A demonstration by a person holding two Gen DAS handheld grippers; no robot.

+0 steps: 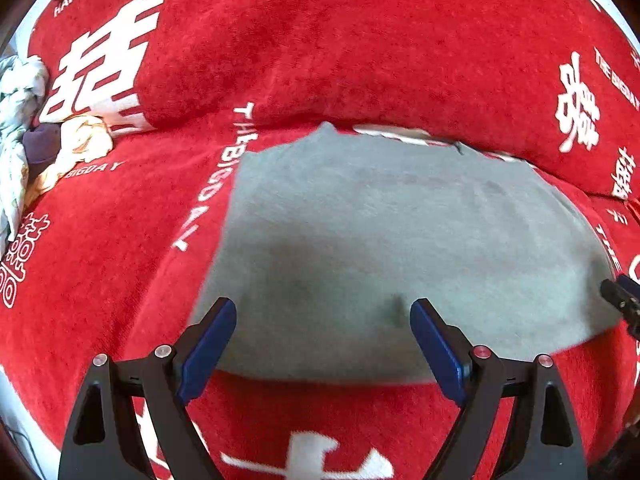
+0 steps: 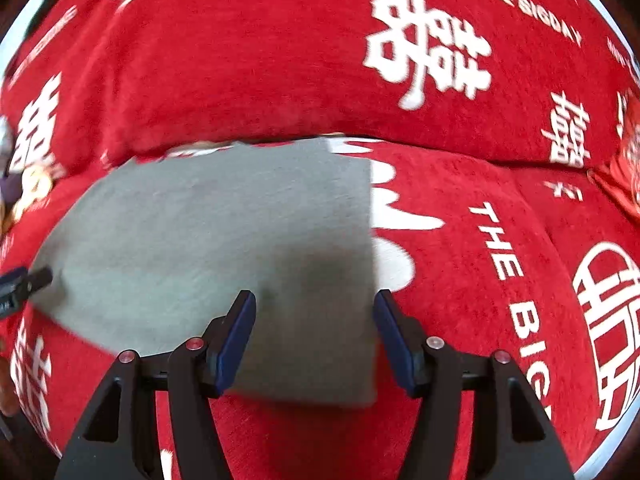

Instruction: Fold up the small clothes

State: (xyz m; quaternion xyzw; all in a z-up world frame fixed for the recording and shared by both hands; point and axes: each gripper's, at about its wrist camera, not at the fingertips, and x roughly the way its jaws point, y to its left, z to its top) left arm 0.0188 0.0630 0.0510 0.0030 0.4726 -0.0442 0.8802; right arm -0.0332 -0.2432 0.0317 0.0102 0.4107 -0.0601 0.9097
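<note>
A grey garment [image 1: 400, 232] lies flat as a folded rectangle on a red blanket [image 1: 120, 264] with white lettering. It also shows in the right wrist view [image 2: 208, 248]. My left gripper [image 1: 323, 308] is open and empty, its blue pads just above the garment's near edge. My right gripper [image 2: 315, 300] is open and empty over the garment's near right corner. The right gripper's tip [image 1: 620, 296] shows at the garment's right edge in the left wrist view; the left gripper's tip [image 2: 24, 280] shows at its left edge in the right wrist view.
A pile of crumpled clothes, white, cream and dark purple [image 1: 44, 148], lies at the far left. A red cushion or raised blanket fold [image 1: 360, 48] rises right behind the garment. A red item [image 2: 624, 176] sits at the far right.
</note>
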